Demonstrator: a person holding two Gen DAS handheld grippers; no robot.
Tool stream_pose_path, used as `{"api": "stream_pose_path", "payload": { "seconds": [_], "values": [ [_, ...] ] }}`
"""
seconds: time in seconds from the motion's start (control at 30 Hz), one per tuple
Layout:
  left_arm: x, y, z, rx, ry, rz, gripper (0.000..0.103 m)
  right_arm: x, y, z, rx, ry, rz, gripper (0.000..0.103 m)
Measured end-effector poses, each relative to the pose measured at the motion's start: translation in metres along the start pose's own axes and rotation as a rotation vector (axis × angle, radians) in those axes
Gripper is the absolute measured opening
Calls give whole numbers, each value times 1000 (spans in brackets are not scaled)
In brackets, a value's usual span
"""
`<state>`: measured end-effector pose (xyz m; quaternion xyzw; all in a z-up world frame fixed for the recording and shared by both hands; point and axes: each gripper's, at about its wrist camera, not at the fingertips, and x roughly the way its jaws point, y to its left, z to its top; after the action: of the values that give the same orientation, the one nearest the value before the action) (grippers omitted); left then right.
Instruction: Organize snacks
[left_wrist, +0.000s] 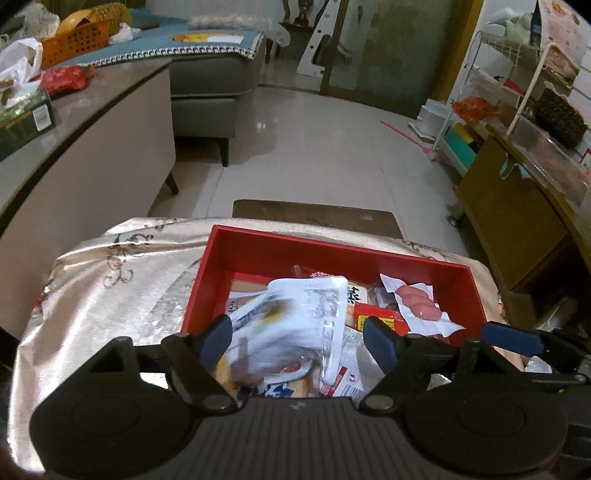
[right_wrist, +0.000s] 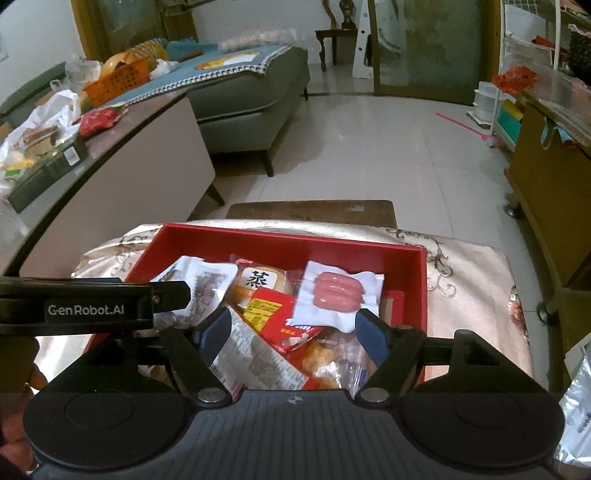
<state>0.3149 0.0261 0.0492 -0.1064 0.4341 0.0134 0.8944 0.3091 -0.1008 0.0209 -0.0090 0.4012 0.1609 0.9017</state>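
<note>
A red box on a satin-covered table holds several snack packets. A white pack of pink sausages lies at the box's right. A bun packet with a black character lies in the middle. My left gripper is open above the box, with a blurred white packet between its fingers, loose. My right gripper is open over a red packet and a silvery packet. The left gripper's side shows in the right wrist view.
The table's satin cloth spreads left of the box. A wooden stool stands beyond the table. A long counter with bags and an orange basket is at left. A grey sofa and white rack stand behind.
</note>
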Motion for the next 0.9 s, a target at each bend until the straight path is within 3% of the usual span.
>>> {"api": "stream_pose_path", "payload": {
  "seconds": [0.4,0.67,0.9],
  "values": [
    [-34,-8,-15,63,-78,55,73,-29,7,-12,3,-28,18,83],
    [-44,-7,-33,63,-64,73,74,-45,10,-28,10,-37,16,84],
    [-63,-4,-56,44,-59,43,75,-60,16,-48,16,-30,14,86]
  ]
}}
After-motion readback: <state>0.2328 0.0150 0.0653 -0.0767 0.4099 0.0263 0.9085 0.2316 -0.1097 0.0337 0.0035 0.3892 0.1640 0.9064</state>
